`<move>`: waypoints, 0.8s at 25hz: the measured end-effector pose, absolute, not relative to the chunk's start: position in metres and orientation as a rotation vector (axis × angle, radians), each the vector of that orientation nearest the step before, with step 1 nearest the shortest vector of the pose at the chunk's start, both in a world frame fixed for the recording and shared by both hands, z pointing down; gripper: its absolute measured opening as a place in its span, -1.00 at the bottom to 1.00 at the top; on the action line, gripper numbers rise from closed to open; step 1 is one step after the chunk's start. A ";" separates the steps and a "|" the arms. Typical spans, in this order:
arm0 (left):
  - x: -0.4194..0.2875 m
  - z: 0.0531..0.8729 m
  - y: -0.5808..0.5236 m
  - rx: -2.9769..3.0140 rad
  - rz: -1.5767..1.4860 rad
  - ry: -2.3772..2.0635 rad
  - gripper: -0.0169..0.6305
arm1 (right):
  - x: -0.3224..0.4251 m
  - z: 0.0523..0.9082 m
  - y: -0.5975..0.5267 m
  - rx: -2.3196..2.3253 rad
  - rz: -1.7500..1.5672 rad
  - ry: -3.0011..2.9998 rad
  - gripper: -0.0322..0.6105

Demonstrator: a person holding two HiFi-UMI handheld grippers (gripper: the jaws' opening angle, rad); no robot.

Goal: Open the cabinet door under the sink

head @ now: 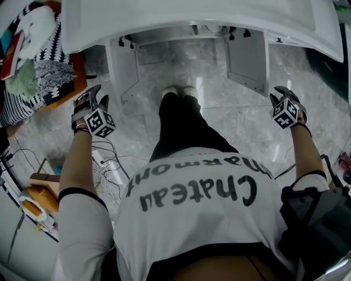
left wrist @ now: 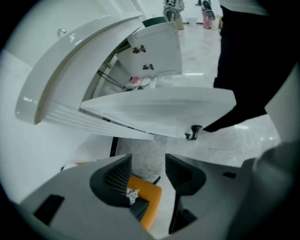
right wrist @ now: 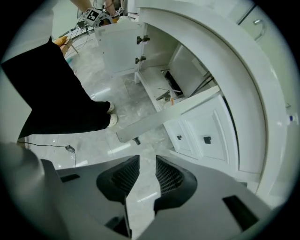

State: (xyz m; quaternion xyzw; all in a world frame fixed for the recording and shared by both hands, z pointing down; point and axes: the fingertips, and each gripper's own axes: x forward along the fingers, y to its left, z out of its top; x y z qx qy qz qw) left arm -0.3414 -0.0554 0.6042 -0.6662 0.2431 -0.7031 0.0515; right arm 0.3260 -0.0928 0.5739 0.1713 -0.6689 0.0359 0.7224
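The white sink counter (head: 192, 13) runs across the top of the head view. Below it both cabinet doors stand swung outward, the left door (head: 123, 68) and the right door (head: 248, 55), and the dark inside shows between them. My left gripper (head: 97, 97) hangs out beside the left door, open with nothing between its jaws. In the left gripper view (left wrist: 147, 171) that door (left wrist: 159, 110) appears edge-on with its small dark handle (left wrist: 193, 132). My right gripper (head: 286, 92) is outside the right door, open and empty. The right gripper view (right wrist: 147, 171) shows its door (right wrist: 164, 119) edge-on.
The person's dark-trousered legs (head: 181, 121) stand right in front of the open cabinet. A pile of patterned cloth (head: 33, 60) lies at the left. Cables (head: 107, 164) and an orange box (head: 41, 197) sit on the marble floor at lower left. White drawer fronts (right wrist: 201, 131) adjoin the cabinet.
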 end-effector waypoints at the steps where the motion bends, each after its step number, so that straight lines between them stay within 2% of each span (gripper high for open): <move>1: -0.344 0.599 -0.058 -2.029 -2.139 0.810 -0.25 | 0.327 0.568 -0.097 0.412 0.070 -1.477 -0.58; 3: -0.345 0.588 -0.062 -2.034 -2.131 0.925 -0.27 | 0.330 0.556 -0.106 0.477 0.049 -1.462 -0.79; 5: -0.339 0.579 -0.064 -2.033 -2.110 0.976 -0.35 | 0.333 0.546 -0.114 0.539 0.036 -1.443 -0.81; 9: -0.324 0.553 -0.072 -2.050 -1.995 1.173 -0.49 | 0.329 0.522 -0.126 0.680 0.016 -1.438 -0.82; 12: -0.321 0.530 -0.083 -2.091 -1.888 1.447 -0.66 | 0.327 0.501 -0.135 0.816 0.028 -1.450 -0.82; 20: -0.311 0.469 -0.116 -2.261 -1.395 2.089 -0.78 | 0.321 0.448 -0.156 1.158 0.101 -1.531 -0.82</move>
